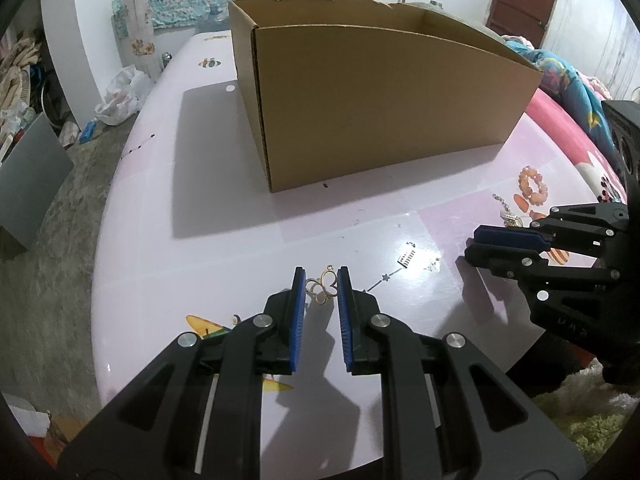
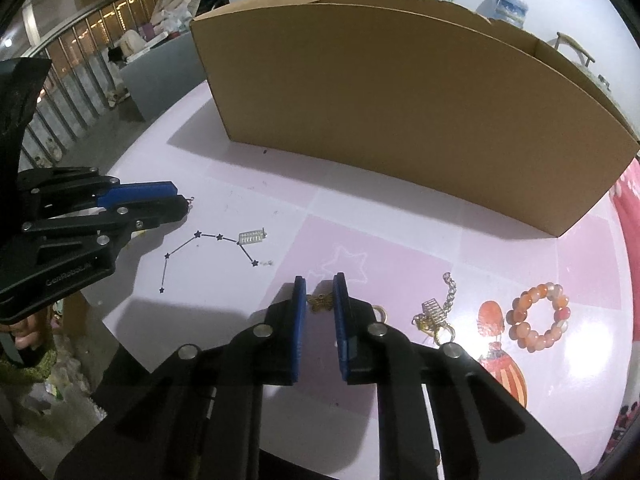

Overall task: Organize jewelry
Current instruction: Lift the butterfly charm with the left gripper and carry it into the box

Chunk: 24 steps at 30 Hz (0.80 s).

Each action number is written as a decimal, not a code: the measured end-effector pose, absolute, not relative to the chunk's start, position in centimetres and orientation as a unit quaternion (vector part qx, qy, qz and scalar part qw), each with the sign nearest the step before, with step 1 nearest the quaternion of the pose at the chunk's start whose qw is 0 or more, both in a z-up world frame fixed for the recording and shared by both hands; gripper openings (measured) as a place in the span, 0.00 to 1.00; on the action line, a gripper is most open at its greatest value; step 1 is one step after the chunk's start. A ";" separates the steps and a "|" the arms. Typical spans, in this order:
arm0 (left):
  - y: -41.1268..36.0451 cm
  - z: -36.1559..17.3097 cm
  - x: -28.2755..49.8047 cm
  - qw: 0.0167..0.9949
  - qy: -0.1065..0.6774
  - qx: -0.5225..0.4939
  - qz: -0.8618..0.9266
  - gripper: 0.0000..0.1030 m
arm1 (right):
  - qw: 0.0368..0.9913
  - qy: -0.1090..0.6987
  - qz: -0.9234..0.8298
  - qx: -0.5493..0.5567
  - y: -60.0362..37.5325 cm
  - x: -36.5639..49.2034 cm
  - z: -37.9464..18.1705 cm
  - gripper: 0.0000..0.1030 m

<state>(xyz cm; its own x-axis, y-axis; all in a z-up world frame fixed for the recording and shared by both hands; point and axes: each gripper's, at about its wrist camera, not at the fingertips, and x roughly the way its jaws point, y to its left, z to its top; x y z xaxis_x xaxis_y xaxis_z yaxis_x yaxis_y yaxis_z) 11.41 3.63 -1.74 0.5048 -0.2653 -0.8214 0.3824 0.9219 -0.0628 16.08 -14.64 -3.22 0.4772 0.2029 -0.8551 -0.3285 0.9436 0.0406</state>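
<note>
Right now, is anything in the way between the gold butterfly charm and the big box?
Nothing visible lies on the table between the butterfly charm and the cardboard box. Only the box's own tall front wall rises ahead.

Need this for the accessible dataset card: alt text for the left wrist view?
The left gripper, its blue jaws closed on a gold butterfly charm, is angled down at a pale pink table. An open cardboard box stands behind it. At right, the right gripper reaches in near an orange bead bracelet.
</note>
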 end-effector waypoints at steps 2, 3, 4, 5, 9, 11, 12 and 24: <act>3.6 -1.7 11.4 0.866 0.460 0.064 -0.185 0.14 | 0.859 0.484 0.157 -0.064 -14.5 16.2 -3.4 0.12; 3.6 -1.7 11.4 0.867 0.460 0.063 -0.184 0.14 | 0.859 0.482 0.158 -0.067 -14.6 16.1 -3.4 0.12; 3.6 -1.6 11.3 0.867 0.459 0.063 -0.184 0.14 | 0.860 0.481 0.158 -0.069 -14.6 16.0 -3.4 0.12; 3.6 -1.5 11.3 0.868 0.458 0.064 -0.183 0.14 | 0.860 0.480 0.159 -0.069 -14.6 16.0 -3.4 0.12; 3.5 -1.2 11.1 0.870 0.454 0.066 -0.180 0.14 | 0.861 0.476 0.164 -0.066 -15.1 15.4 -3.3 0.12; 3.6 -0.9 10.9 0.872 0.450 0.067 -0.180 0.14 | 0.865 0.470 0.165 -0.066 -15.3 15.0 -3.0 0.12; 3.5 -0.7 10.8 0.874 0.447 0.068 -0.179 0.14 | 0.867 0.466 0.166 -0.065 -15.5 14.8 -2.8 0.12; 3.4 6.3 8.1 0.908 0.365 0.073 -0.193 0.14 | 0.903 0.382 0.187 -0.061 -16.9 12.4 4.1 0.12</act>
<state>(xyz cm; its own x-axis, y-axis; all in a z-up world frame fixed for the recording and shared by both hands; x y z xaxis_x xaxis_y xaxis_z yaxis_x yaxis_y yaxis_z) 8.13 3.45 6.28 0.6588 -0.2972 -0.6912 0.4036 0.9149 -0.0087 12.44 -16.90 4.08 0.6380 0.2914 -0.7128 -0.3844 0.9226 0.0331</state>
